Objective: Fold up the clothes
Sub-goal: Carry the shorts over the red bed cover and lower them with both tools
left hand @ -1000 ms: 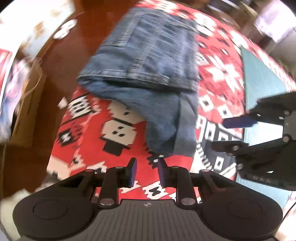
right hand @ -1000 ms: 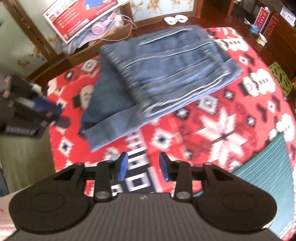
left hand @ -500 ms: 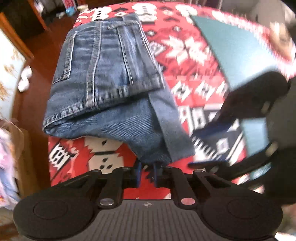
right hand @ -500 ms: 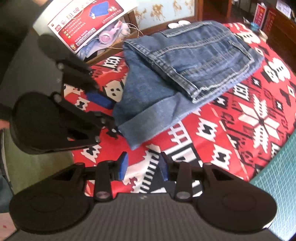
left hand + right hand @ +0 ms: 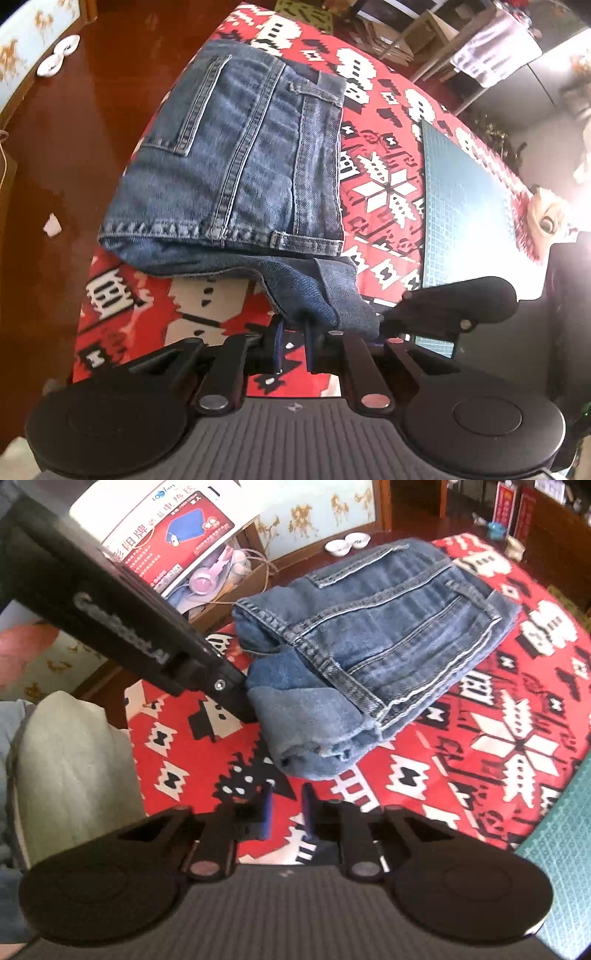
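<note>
Folded blue jeans [image 5: 240, 166] lie on a desk covered with a red patterned cloth [image 5: 384, 192], ahead of both pairs of fingers. The upper fold shows a back pocket and waistband; a lower layer of denim projects from beneath it toward the cameras.

Left gripper [image 5: 293, 341]: blue-padded fingers stand a narrow gap apart. The projecting denim edge hangs down directly over the fingertips. Whether cloth is pinched between the fingers cannot be told from the left wrist view; the right wrist view shows the left tool's tip touching the near left edge of the jeans, with the fingers themselves hidden.

Right gripper [image 5: 286, 810]: fingers stand a narrow gap apart with only the patterned cloth visible between them, holding nothing. The rolled edge of the jeans sits just beyond the fingertips, not touching.

A green cutting mat [image 5: 465, 206] lies on the cloth to the right of the left fingers, apart from the jeans. Two small white dishes [image 5: 347, 542] sit on the bare wood beyond the jeans.
</note>
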The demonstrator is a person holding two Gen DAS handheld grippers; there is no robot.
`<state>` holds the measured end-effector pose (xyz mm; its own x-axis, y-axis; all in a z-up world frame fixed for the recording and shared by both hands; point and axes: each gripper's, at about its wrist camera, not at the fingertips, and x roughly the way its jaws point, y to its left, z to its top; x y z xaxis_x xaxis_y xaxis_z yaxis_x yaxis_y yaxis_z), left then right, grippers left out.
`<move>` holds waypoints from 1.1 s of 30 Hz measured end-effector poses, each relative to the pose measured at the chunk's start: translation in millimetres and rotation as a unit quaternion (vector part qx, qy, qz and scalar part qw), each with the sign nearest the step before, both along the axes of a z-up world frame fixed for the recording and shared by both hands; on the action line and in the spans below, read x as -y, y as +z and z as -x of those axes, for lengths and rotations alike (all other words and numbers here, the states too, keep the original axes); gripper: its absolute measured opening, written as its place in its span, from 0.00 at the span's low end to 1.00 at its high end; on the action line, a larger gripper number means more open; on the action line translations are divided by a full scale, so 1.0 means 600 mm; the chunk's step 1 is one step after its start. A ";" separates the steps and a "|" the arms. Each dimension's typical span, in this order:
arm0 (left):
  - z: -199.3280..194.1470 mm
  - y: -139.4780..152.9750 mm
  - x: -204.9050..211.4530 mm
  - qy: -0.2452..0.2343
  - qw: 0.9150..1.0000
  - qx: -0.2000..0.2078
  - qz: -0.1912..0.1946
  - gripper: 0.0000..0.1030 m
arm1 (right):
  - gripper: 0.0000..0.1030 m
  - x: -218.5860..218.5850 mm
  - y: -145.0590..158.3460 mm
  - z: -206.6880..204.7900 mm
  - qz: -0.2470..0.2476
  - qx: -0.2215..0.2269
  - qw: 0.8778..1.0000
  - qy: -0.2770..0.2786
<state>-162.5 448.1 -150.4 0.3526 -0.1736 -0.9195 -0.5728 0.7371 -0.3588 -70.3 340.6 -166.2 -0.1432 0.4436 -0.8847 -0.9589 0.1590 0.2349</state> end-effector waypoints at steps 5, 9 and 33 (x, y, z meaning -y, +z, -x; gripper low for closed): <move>0.008 -0.001 0.004 0.004 1.000 0.001 0.022 0.06 | 0.12 -0.014 0.008 -0.014 -0.007 -0.013 1.000 -0.020; 0.012 -0.006 0.015 0.006 1.000 -0.005 0.025 0.03 | 0.00 -0.023 0.000 -0.022 0.004 -0.026 0.999 -0.020; 0.007 -0.065 -0.009 0.059 0.998 -0.006 0.004 0.02 | 0.09 -0.012 0.011 -0.044 -0.006 -0.032 0.997 -0.073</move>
